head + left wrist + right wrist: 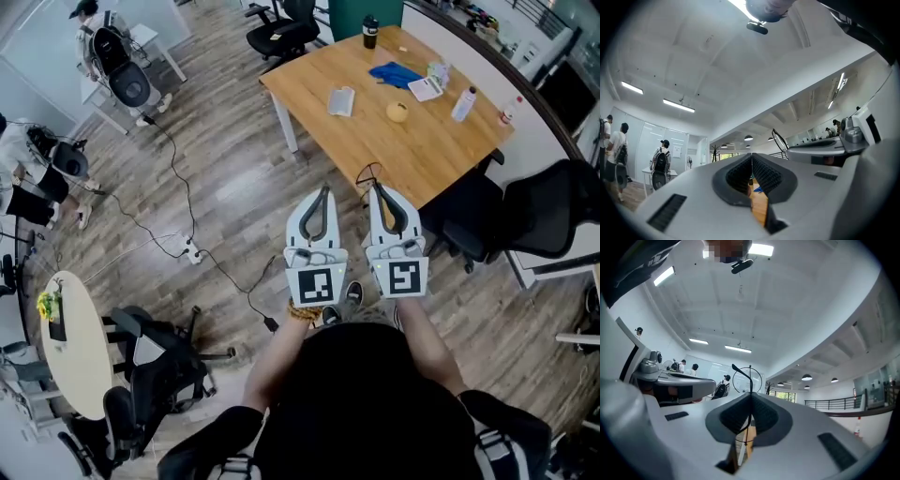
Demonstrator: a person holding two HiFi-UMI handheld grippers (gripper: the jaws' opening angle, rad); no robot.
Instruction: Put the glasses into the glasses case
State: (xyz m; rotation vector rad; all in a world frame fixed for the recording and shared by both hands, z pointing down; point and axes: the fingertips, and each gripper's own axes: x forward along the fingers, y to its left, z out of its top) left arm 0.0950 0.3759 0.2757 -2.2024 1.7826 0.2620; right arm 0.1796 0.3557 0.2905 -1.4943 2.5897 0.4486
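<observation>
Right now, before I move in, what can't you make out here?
- Glasses case: head view, too small to tell open or closed.
- Table: both gripper views, the shut jaws block all but a sliver.
- Glasses: right gripper view, the right gripper is shut on them; lower frame hidden by its pads.
- White bottle: head view, label too small.

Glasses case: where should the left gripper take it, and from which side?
Probably across the short width of the glasses case, at mid-length, coming from above: it lies flat on the table with free space around it. The left gripper is empty, jaws together.
</observation>
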